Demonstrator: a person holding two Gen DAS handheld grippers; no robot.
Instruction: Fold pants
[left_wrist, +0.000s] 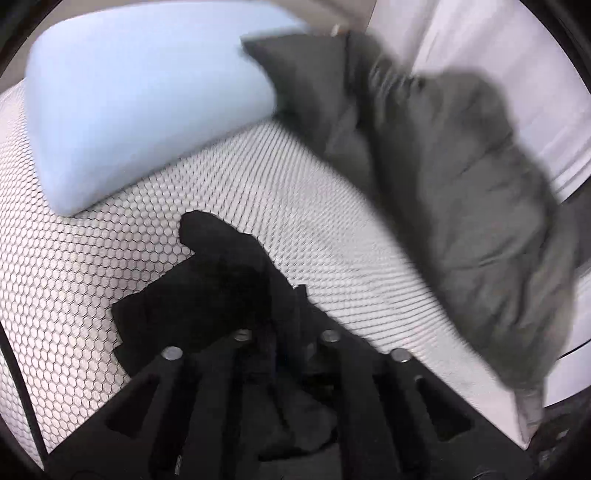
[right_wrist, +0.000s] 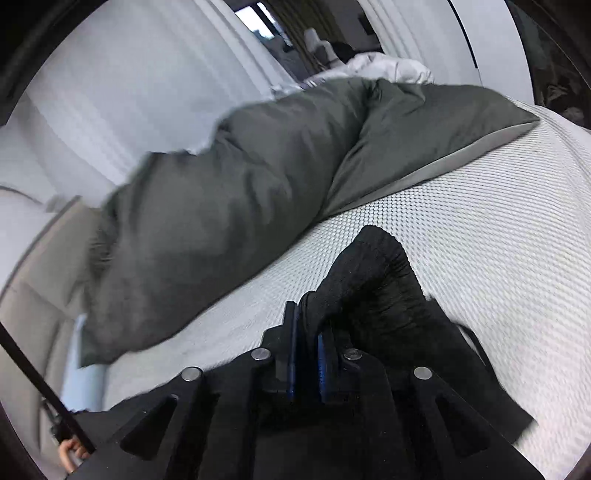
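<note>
the black pants are lying bunched over the white honeycomb-textured bed, close against both tools. the right hand-held gripper is pinching a fold of the pants between its blue-padded fingers, jaws narrowly apart. the left hand-held gripper is gripping dark pants cloth too, nearly closed. a grey duvet is lying beyond, beside a pale blue pillow.

Both the left gripper and the right gripper point downward with jaws nearly closed, each pinching black fabric.
</note>
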